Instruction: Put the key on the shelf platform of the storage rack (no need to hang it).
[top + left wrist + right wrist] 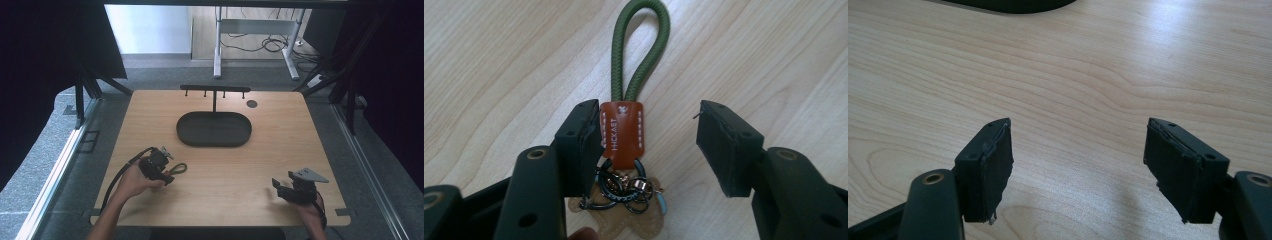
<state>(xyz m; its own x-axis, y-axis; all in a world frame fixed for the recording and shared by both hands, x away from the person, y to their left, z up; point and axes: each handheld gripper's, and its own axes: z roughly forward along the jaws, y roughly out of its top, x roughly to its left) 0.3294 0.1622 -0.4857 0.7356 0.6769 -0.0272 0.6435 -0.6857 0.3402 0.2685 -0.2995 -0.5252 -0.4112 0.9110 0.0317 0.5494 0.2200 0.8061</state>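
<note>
Keychain flat on table between left gripper jaws, open, one pad touching brown leather tab. Right gripper open, empty. Black tray and hook rack well behind.

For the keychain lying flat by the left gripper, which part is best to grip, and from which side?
Probably the brown leather tab of the keychain, taken from above with one jaw on each long edge. It is flat, stiff-looking and narrow enough for the open left gripper, which already straddles it. The green cord loop beyond looks soft, and the metal rings below are loose and would likely slip.
</note>
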